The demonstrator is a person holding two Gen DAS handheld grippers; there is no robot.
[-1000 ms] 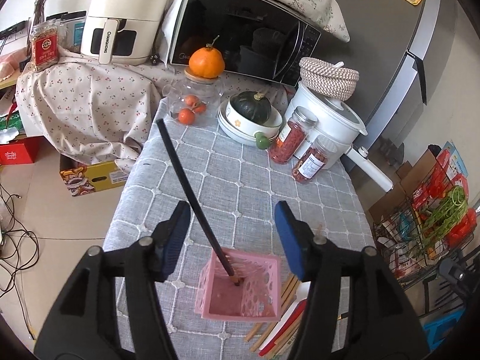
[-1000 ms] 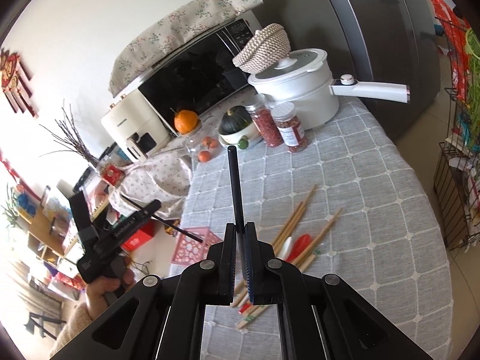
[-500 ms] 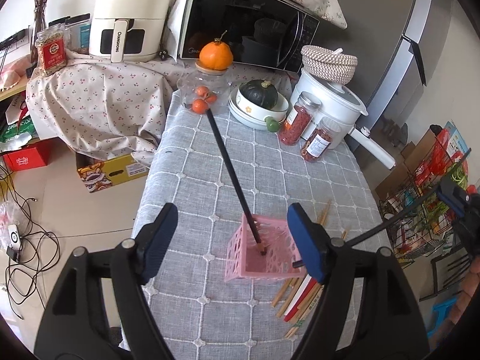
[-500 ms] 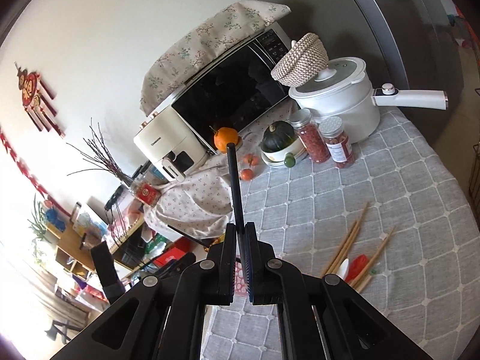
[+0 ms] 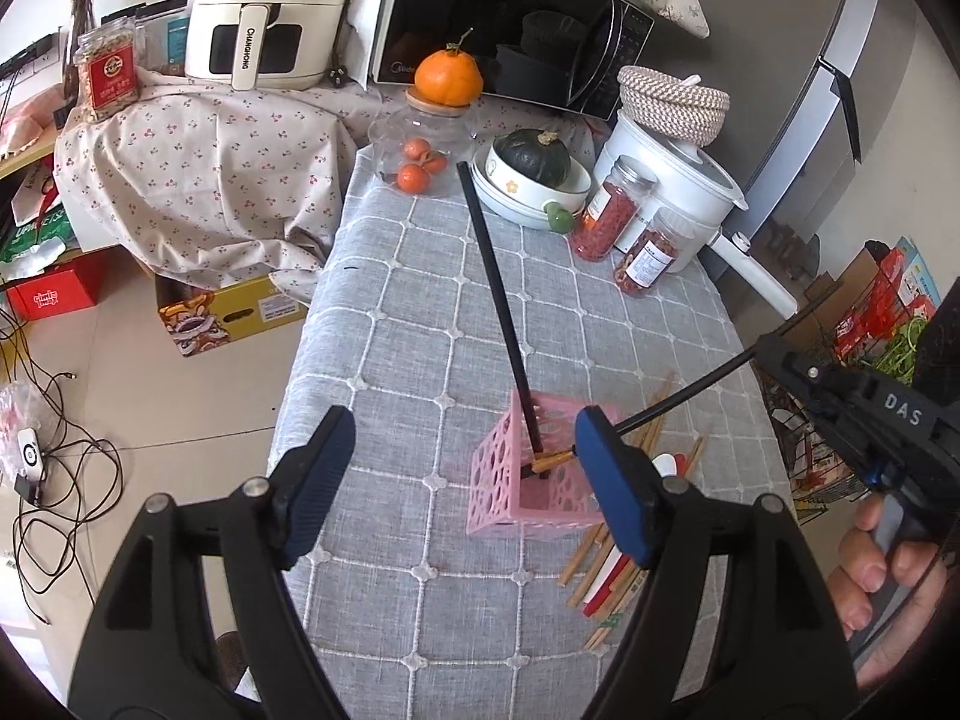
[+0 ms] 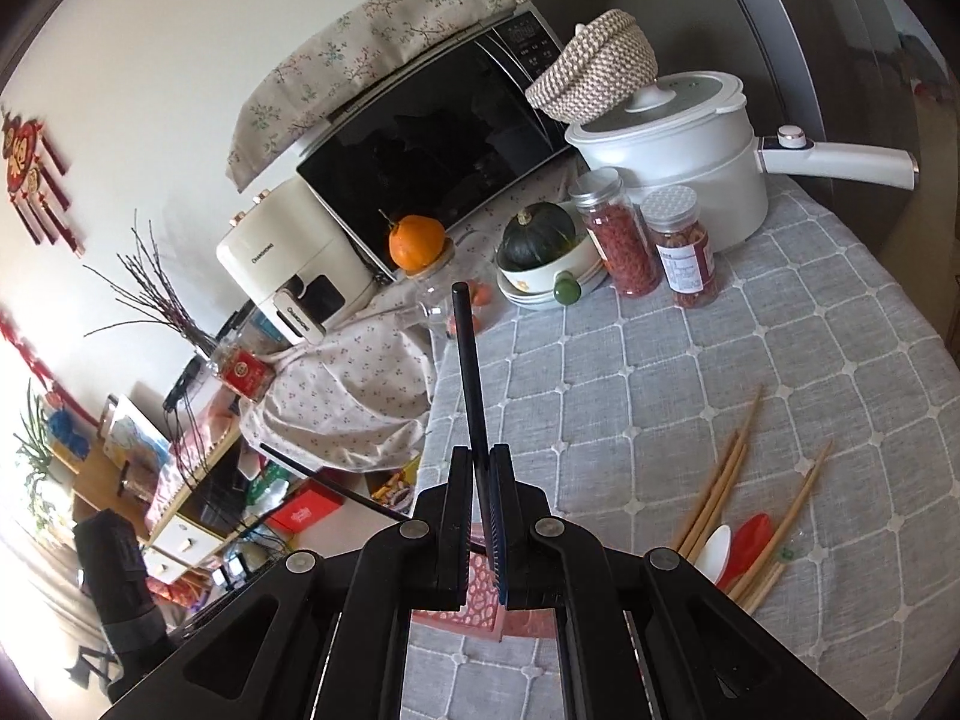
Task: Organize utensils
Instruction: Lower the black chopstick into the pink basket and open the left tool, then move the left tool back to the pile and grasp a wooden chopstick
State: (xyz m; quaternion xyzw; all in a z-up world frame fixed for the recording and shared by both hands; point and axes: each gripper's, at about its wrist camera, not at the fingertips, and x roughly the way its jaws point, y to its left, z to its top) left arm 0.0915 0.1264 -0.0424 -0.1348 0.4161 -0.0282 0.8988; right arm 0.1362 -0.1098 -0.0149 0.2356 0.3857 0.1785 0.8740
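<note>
The left gripper (image 5: pixel 459 468) hangs with fingers (image 5: pixel 318 468) spread over the desk (image 5: pixel 420 312), just before the pink holder (image 5: pixel 510 480). One black chopstick (image 5: pixel 495 294) leans in the holder; a second black chopstick (image 5: pixel 684 393), pinched by the right gripper (image 5: pixel 774 345), reaches toward it, with wooden chopsticks (image 5: pixel 654 420) beside.

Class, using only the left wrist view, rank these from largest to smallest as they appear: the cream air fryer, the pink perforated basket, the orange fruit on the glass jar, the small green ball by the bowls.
1. Cream air fryer
2. Pink perforated basket, though it sits nearer the camera, so its true rank is unsure
3. Orange fruit
4. Small green ball
</note>
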